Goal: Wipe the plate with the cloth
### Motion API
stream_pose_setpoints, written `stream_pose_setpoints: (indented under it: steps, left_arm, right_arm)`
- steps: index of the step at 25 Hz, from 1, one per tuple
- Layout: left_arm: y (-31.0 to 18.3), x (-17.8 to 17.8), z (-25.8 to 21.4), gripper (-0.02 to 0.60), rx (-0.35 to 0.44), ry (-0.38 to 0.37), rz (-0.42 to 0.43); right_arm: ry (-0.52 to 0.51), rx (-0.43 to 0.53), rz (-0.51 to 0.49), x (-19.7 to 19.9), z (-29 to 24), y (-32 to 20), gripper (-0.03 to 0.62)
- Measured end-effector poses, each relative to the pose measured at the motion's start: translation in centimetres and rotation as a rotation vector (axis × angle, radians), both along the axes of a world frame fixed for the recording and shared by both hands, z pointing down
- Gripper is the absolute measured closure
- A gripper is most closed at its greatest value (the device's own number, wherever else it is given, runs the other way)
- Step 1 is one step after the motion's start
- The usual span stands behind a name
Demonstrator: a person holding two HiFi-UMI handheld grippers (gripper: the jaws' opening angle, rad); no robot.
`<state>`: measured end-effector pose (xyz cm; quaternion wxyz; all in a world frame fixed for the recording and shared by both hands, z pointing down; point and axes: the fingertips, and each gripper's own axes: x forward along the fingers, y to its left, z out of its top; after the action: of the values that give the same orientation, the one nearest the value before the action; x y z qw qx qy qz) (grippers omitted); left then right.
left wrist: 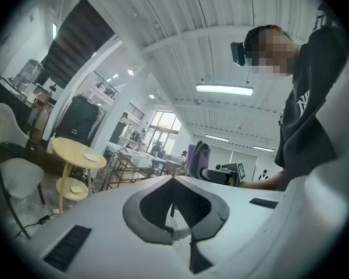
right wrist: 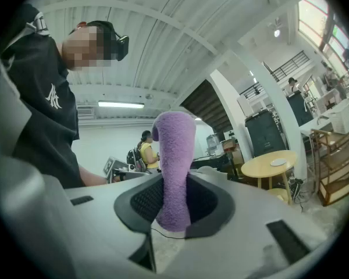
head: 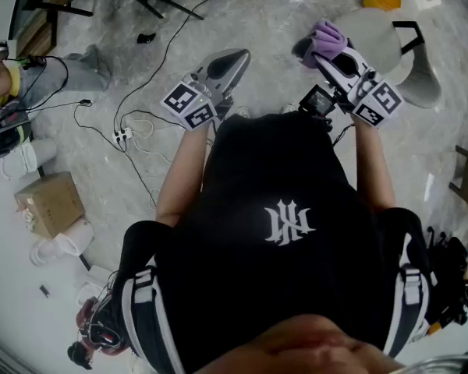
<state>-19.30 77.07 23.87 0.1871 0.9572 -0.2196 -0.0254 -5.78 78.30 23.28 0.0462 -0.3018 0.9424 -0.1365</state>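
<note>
My right gripper (right wrist: 173, 185) is shut on a purple cloth (right wrist: 175, 156), which sticks up from between the jaws. In the head view the cloth (head: 327, 36) bunches at the tip of the right gripper (head: 321, 51), held level in front of the chest. My left gripper (head: 232, 59) is beside it, shut, with nothing between its jaws (left wrist: 173, 182). A small white plate (right wrist: 277, 162) lies on a round yellow table (right wrist: 270, 166) far across the room. The left gripper view shows the plate (left wrist: 91, 157) and the cloth (left wrist: 198, 157) too.
Cables and a power strip (head: 123, 135) trail over the marble floor below. A cardboard box (head: 51, 201) stands at the left, and a white chair (head: 398, 49) ahead on the right. Another white chair (left wrist: 14, 176) is near the yellow table (left wrist: 78, 151). A seated person (head: 0, 76) is at the far left.
</note>
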Motion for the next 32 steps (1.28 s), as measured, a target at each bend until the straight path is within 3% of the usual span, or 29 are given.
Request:
stream_pose_setpoints:
  steps: [5,13,21,24,28,32]
  left_arm:
    - [-0.4,1.8,0.5,0.58,-0.022,-0.013,-0.02]
    - [-1.6,1.9,0.9,0.58,-0.019,-0.072,-0.085]
    - [-4.5,1.4,1.2,0.58,-0.031,-0.107,-0.116]
    - [-7.4,0.4,2.2,0.58,-0.043,-0.098,-0.095]
    - [-13.3,-1.2,3.2,0.58,-0.052,-0.025,-0.074]
    - [-20.1,-2.8,3.8,0.58,-0.075,0.028,-0.052]
  right_arm:
    - [0.01,-0.019,0.005,2.3,0.9,-0.4,0.491]
    - [0.044,-0.013,-0.011,4.8,2.1,-1.0,0.491]
    - [0.109,-0.029,0.069,8.0,3.1,-4.9,0.491]
    - [0.107,-0.035,0.087,7.7,3.2,-7.7,0.491]
    - [0.128,-0.059,0.11,6.3,4.0,-12.5,0.491]
    - [0.129,-0.11,0.078,2.4,5.0,-17.6,0.491]
